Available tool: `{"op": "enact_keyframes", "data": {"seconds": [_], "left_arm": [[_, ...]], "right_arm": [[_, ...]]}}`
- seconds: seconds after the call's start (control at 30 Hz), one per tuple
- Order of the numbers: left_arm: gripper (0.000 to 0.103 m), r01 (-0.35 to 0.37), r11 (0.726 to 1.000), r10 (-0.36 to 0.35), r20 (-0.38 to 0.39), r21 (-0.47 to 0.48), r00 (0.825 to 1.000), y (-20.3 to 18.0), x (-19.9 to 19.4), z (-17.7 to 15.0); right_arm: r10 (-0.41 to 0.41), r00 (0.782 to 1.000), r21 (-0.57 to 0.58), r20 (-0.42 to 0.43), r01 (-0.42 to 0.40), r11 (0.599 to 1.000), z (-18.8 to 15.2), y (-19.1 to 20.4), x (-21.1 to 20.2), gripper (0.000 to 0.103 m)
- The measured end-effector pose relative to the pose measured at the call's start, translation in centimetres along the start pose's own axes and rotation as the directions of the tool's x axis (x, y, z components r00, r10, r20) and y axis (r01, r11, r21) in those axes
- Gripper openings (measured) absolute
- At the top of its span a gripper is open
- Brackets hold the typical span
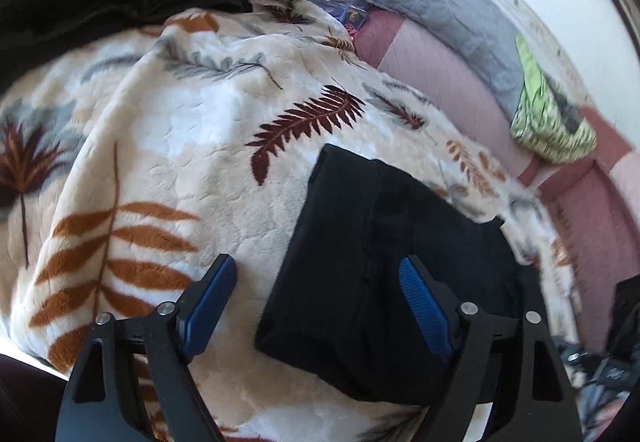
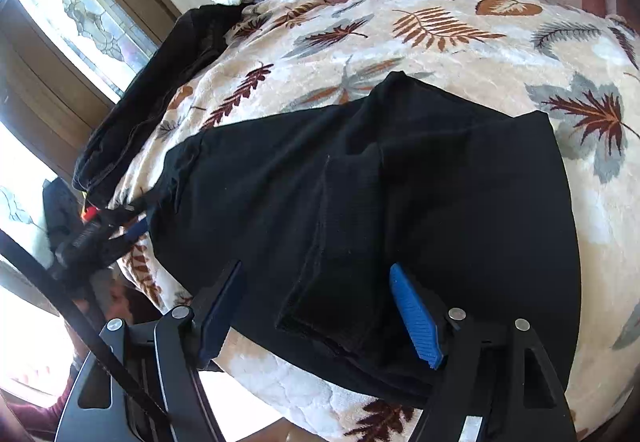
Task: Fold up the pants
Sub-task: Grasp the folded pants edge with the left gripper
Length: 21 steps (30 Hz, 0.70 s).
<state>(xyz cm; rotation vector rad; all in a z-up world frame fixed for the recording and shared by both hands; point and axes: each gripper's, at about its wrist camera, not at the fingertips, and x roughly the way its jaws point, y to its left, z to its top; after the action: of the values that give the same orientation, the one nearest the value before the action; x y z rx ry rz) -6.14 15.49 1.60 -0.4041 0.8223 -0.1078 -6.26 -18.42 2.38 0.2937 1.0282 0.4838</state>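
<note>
Right wrist view: the pants (image 2: 400, 202) lie folded compact on the blanket (image 2: 400, 42); both my tools, left tool (image 1: 318, 294) and right tool (image 2: 316, 302), gape empty, little left.

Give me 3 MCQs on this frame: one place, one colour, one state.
1. Where do the pants lie?
A. on the leaf blanket
B. on the floor
C. on a chair

2. What colour are the gripper pads?
A. red
B. blue
C. white

3. How does the left gripper stand?
A. shut on the pants
B. shut on the blanket
C. open, holding nothing

Answers:
1. A, the black cloth rests flat on the leaf print.
2. B, blue shows on the inner faces of both grippers' fingers.
3. C, its fingers are wide apart, with cloth and blanket seen between them.
</note>
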Motion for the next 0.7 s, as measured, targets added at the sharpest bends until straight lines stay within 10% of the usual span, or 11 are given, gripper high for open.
{"op": "enact_keyframes", "data": {"seconds": [0.13,0.37,0.7], "left_arm": [[0.040,0.018,0.999,-0.017,-0.023,0.050,1.000,-1.9,0.3,-0.9],[0.037,-0.087,0.981,0.067,0.118,0.172,0.991,-5.1,-2.5,-2.4],[0.036,-0.256,0.767,0.080,0.309,0.588,0.948,-14.2,-2.4,-7.7]], "right_arm": [[-0.001,1.000,-0.003,0.030,0.002,1.000,0.4,0.5,-1.2,0.080],[0.037,0.999,-0.149,-0.029,-0.041,0.988,4.4,4.8,-0.5,0.080],[0.025,0.945,-0.305,-0.326,-0.130,0.943,12.9,13.7,5.3,0.085]]}}
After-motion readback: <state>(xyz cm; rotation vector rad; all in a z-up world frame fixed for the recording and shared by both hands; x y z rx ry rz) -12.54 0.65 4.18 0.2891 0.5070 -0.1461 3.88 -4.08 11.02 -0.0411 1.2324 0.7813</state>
